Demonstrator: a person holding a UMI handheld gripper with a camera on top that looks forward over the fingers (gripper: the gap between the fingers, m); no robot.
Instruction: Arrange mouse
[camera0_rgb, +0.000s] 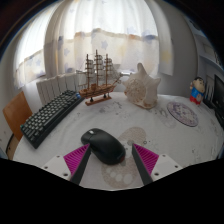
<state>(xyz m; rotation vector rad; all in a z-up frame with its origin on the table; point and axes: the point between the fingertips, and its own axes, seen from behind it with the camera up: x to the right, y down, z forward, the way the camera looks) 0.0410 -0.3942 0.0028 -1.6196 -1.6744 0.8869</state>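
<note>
A black computer mouse lies on the white round table, between my two fingers and slightly ahead of them. My gripper is open, its pink pads spread to either side of the mouse with gaps on both sides. The mouse rests on the table on its own. A faint round patterned coaster or mark lies under and just behind the mouse, between the fingers.
A black keyboard lies at the left of the table. A wooden ship model and a large seashell stand beyond. A patterned plate sits to the right. Curtained windows are behind.
</note>
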